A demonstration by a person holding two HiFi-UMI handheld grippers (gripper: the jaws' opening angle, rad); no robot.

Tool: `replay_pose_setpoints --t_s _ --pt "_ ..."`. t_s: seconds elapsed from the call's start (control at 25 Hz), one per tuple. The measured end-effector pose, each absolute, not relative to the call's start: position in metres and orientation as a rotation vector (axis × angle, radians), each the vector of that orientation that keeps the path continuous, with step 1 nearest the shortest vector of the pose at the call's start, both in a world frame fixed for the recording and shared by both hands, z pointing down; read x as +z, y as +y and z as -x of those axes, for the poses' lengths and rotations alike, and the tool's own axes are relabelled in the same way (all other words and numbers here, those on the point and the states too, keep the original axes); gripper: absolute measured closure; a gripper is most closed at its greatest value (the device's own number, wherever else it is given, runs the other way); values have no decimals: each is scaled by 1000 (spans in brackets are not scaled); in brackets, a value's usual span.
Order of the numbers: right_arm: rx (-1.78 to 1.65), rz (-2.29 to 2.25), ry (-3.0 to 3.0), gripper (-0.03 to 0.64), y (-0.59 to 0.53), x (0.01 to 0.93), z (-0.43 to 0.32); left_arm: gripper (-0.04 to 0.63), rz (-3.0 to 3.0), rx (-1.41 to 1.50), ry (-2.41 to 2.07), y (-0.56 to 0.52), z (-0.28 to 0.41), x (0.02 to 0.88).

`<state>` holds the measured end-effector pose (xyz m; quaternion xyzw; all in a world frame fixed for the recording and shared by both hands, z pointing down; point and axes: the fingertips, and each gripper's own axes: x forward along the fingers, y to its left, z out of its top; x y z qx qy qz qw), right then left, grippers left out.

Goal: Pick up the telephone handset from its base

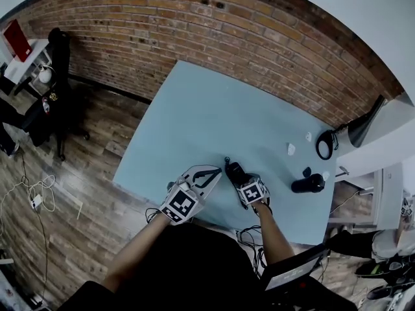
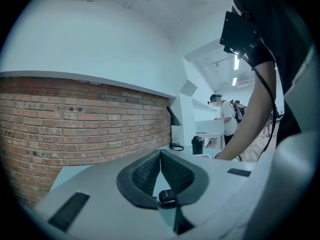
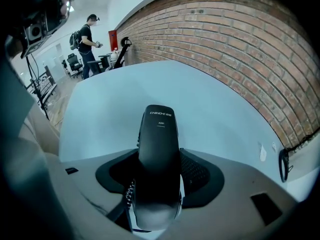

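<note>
A black telephone handset (image 3: pixel 159 134), printed end pointing away, sits clamped between the pads of the right hand-held gripper (image 3: pixel 160 164), its coiled cord (image 3: pixel 129 191) trailing off at the lower left of the right gripper view. In the head view it lies low and centre, near the front edge of the pale blue worktop (image 1: pixel 207 115). Whether it rests on a base cannot be made out. Just to its left in the head view, the left hand-held gripper (image 1: pixel 217 173) is held with its jaws closed tip to tip on nothing, angled toward the handset. Off to the right of the frame, apart from the handset, stands a black cylindrical container (image 1: pixel 308 184), with two small white objects (image 1: pixel 291 149) and a looped black cable (image 1: pixel 324 146) beyond it. A black desk lamp (image 1: pixel 363 125) leans in at the worktop's far right corner. A red brick wall (image 1: pixel 194 24) runs along the back edge. A dark chair (image 1: pixel 58 57) stands on the wooden floor (image 1: pixel 84 173) at upper left. A person with a backpack (image 3: pixel 89 34) stands in the background of the right gripper view.
</note>
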<state>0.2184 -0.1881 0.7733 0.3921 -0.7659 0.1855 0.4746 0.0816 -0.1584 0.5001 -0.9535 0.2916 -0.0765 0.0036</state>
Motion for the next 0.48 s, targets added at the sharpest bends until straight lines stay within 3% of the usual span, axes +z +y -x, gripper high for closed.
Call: replay_pose_setpoints --t_s 0.48 --pt "451 -960 -1857 354 -168 773 -208 580 3020 -220 911 -156 -74 501"
